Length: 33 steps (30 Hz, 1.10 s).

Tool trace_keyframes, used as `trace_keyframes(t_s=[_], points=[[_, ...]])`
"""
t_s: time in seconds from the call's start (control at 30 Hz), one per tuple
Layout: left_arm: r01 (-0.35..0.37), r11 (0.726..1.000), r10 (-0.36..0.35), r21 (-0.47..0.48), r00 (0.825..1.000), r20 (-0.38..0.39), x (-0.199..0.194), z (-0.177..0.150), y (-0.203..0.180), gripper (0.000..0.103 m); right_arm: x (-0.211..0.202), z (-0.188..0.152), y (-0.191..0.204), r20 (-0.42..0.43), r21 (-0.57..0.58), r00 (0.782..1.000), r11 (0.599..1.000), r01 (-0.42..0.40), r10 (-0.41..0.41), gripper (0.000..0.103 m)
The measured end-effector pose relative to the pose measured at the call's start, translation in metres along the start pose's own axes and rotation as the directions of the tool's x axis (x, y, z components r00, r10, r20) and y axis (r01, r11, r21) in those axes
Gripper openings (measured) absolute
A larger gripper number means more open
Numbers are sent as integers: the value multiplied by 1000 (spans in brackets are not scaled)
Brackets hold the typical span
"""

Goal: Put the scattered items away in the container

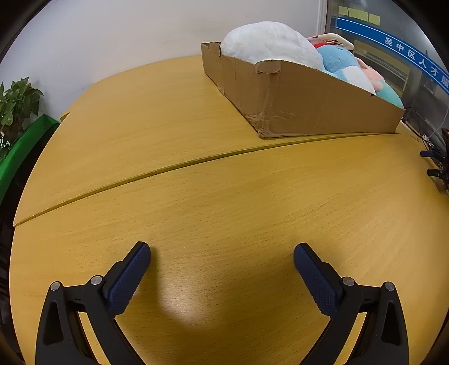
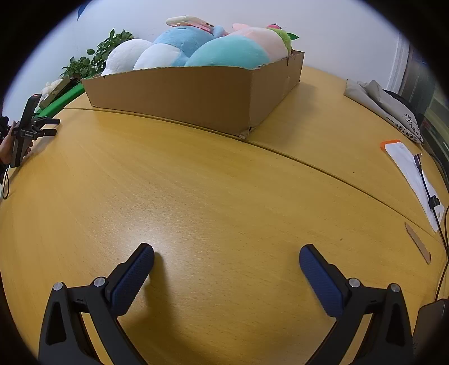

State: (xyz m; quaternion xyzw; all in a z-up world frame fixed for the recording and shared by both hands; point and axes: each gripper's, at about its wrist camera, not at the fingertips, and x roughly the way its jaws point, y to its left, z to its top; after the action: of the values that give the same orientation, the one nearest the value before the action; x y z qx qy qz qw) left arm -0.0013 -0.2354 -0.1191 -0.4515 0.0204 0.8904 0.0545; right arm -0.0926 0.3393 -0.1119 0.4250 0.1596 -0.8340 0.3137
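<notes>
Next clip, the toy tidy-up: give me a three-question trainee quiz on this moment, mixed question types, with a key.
1. True or false: the left claw holds a plush toy.
2. Multiple choice: the cream-coloured phone case lies A) on the yellow wooden table, B) on top of the plush toys piled in the brown cardboard box, C) in the right claw.
3. Fill in: the leafy green potted plant stands beyond the table's ____ edge in the left wrist view.

Key: 1 false, both claws are open and empty. 2 B. 3 left.
</notes>
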Motion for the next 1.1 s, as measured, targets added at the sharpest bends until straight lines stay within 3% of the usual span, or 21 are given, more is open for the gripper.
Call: trace_keyframes(t_s=[1.1], points=[[-7,1000,7,-4,1000,1,0,0,-4,103,0,3,-3,0,-2,1000,1000,7,-7,103]])
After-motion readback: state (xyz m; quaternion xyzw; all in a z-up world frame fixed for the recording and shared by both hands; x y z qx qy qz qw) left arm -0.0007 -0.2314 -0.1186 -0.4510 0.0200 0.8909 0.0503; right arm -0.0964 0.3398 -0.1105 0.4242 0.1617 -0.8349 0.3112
